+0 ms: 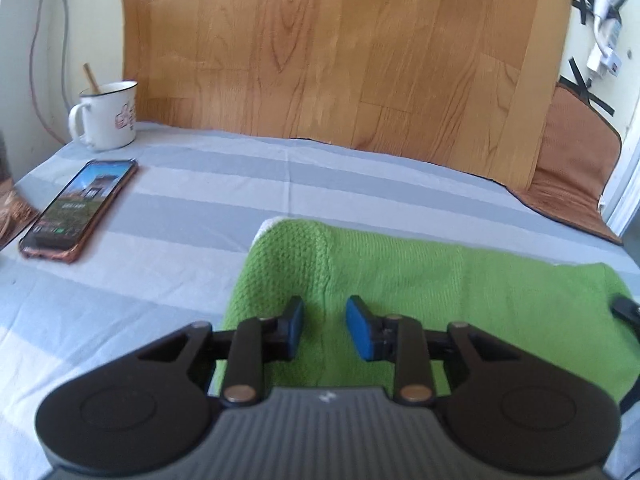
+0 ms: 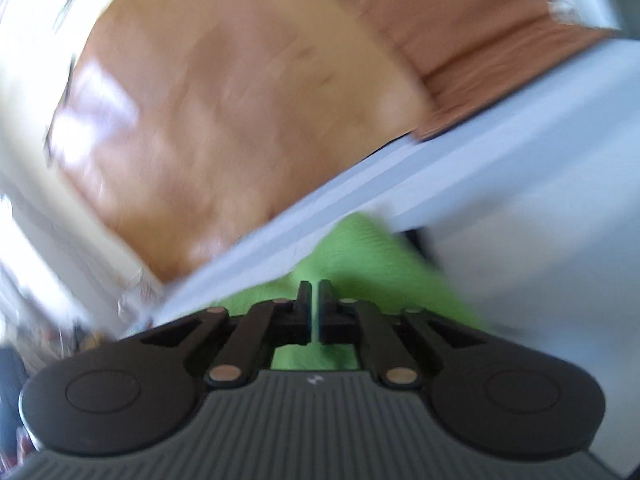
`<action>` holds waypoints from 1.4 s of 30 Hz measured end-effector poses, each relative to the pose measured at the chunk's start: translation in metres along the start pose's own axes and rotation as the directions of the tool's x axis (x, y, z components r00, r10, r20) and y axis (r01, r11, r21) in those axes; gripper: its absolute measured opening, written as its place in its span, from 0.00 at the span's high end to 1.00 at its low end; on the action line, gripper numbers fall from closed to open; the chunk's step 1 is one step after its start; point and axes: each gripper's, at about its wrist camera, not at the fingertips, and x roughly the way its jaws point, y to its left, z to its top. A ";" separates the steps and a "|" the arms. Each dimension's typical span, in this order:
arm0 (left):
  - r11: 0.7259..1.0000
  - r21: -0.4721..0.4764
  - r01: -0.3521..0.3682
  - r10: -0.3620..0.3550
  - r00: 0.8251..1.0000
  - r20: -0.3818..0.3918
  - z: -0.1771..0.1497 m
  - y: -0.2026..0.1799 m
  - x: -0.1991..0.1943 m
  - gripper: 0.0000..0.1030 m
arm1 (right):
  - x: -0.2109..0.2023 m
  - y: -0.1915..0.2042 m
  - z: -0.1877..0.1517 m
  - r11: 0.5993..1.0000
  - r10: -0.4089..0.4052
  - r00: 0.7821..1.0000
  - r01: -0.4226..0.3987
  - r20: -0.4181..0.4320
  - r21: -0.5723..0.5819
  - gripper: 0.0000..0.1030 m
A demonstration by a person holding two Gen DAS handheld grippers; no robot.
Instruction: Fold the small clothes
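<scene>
A green knit garment (image 1: 440, 288) lies flat on the grey-and-white striped sheet (image 1: 160, 280), with one rounded edge folded up at its left. My left gripper (image 1: 324, 328) hovers over its near left part, open, its blue pads apart with nothing pinched between them. A black fingertip of the right gripper (image 1: 626, 308) shows at the garment's right corner. The right wrist view is blurred and tilted. In it, my right gripper (image 2: 316, 308) has its jaws almost together over the green garment (image 2: 360, 248), with a thin strip of green between them.
A phone (image 1: 80, 208) with a lit screen lies at the left, and a white enamel mug (image 1: 108, 120) stands behind it. A wood-pattern sheet (image 1: 340, 60) leans against the back wall, a brown mat (image 1: 572, 168) lies at the right, and taped plugs (image 1: 604, 20) hang on the wall.
</scene>
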 end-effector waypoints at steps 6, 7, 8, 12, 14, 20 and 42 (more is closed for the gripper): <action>0.983 -0.051 0.179 -0.179 0.984 0.009 0.009 -0.022 -0.022 0.77 | -0.050 -0.016 -0.014 0.996 -0.031 1.000 0.030 0.004 0.080 0.51; 0.977 -0.032 0.211 -0.211 0.978 0.006 0.009 -0.032 -0.022 0.77 | -0.052 -0.016 -0.017 0.996 -0.031 0.999 0.032 -0.012 0.083 0.51; 0.972 -0.013 0.236 -0.236 0.972 -0.003 0.009 -0.041 -0.020 0.77 | -0.050 -0.015 -0.020 0.996 -0.028 0.999 0.030 -0.030 0.088 0.50; 0.956 0.034 0.292 -0.289 0.955 -0.072 0.003 -0.071 -0.001 0.77 | -0.041 -0.017 -0.026 0.993 -0.038 0.997 0.046 -0.069 0.107 0.51; 0.949 0.031 0.314 -0.309 0.944 -0.118 -0.002 -0.076 0.014 0.77 | -0.036 -0.013 -0.026 0.993 -0.034 0.996 0.042 -0.080 0.107 0.50; 0.960 0.149 0.239 -0.231 0.971 -0.067 -0.018 -0.090 0.025 0.85 | -0.014 -0.001 -0.025 0.998 -0.017 0.996 0.023 -0.093 0.064 0.49; 0.898 -0.366 0.245 -0.178 0.962 0.207 0.019 0.134 -0.046 0.48 | 0.089 0.266 -0.107 0.723 0.167 0.875 -0.422 -0.455 -0.547 0.74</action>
